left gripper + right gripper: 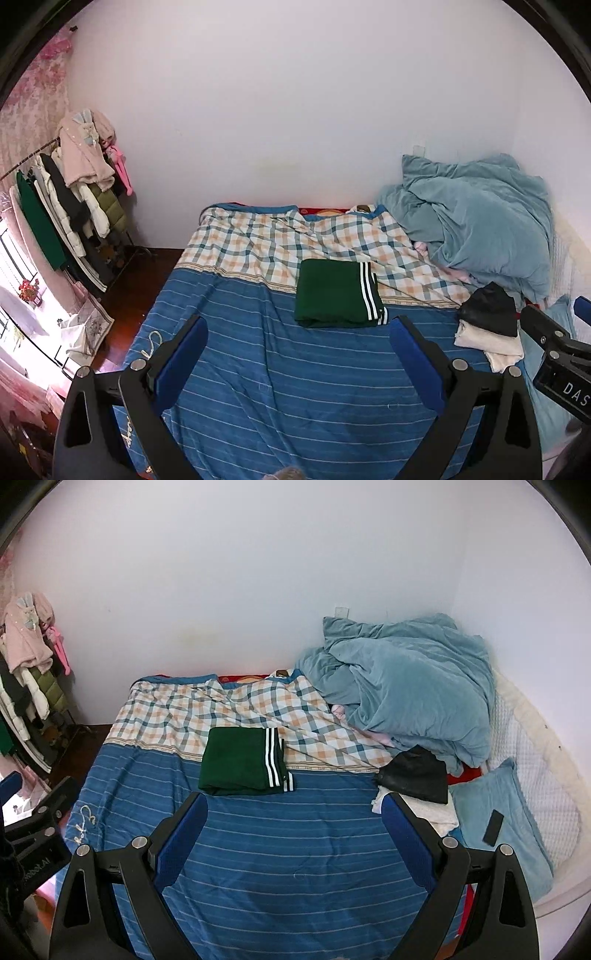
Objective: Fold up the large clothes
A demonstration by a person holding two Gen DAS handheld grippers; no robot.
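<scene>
- Green garment (338, 293) with 3 white stripes already folded into a neat rectangle, lying flat on the bed (280, 387), straddling the seam between blue striped cloth and checked cloth.
- Left hand-held gripper (299, 354) spread wide and empty, hovering on the near side of the green garment, apart from it.
- Right hand-held gripper (293, 829) likewise released, nothing between the blue pads, also on the near side of the green garment.
- Judged step: between garments, 1 piece finished and no cloth in hand.
- Small heap to the right of the green garment: black garment (415, 775) lying on top of white garment (436, 810), both crumpled and seemingly unfolded.
- Blue-grey duvet (406, 686) bunched beyond and right of the green garment, touching the heap's far edge.
- Likely next move: reaching right toward the heap, pinching the black garment at 2 edges, lifting it clear of the white garment, spreading it flat on the open striped area near the green garment.
- Care needed: catching only 1 layer, keeping the finished fold undisturbed.
</scene>
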